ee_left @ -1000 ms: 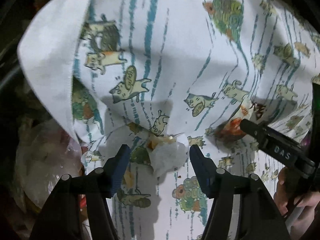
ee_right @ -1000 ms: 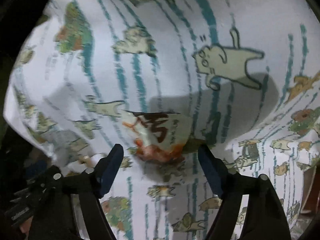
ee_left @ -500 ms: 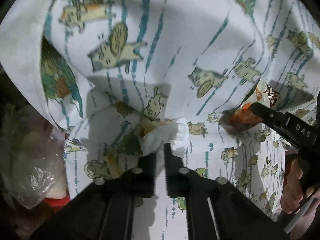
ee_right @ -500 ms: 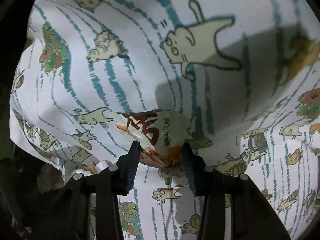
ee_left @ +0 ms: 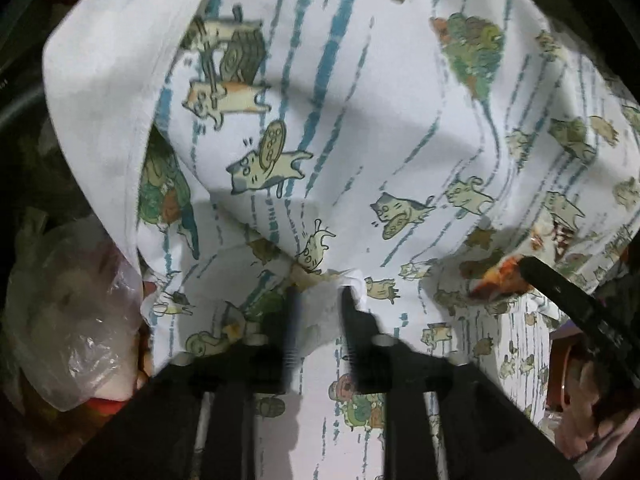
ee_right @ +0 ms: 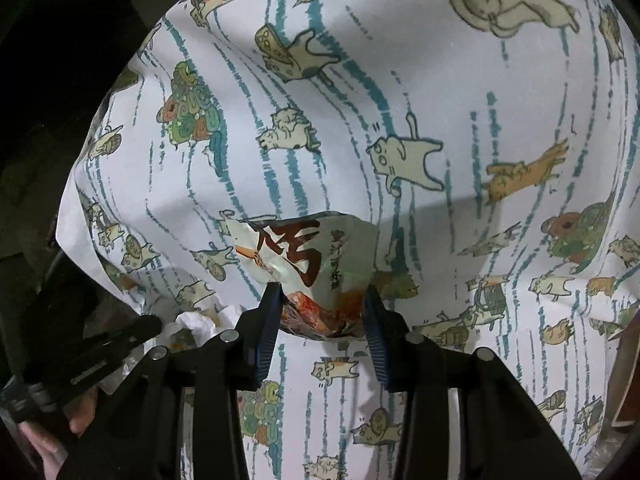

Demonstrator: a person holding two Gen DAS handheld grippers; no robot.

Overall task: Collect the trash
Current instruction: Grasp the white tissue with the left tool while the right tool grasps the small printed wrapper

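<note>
A white cloth (ee_left: pixel 360 128) printed with cats and blue stripes covers the surface in both views (ee_right: pixel 440 92). My left gripper (ee_left: pixel 318 300) is shut on a crumpled white tissue (ee_left: pixel 320 312) lying on the cloth. My right gripper (ee_right: pixel 320 300) is shut on a snack wrapper (ee_right: pixel 308 256) with brown characters and an orange bottom. The right gripper's finger and the wrapper (ee_left: pixel 504 276) also show at the right of the left wrist view. The tissue (ee_right: pixel 204 320) shows at the lower left of the right wrist view.
A clear plastic bag (ee_left: pixel 68 320) with rubbish lies at the left, off the cloth's edge. Dark space surrounds the cloth at the left in both views. A hand (ee_left: pixel 592 412) holds the right gripper at the lower right of the left wrist view.
Both grippers went from open to shut. The left closed on the tissue and the right closed on the wrapper. Both views have pulled back slightly from the cloth since half a second ago.
</note>
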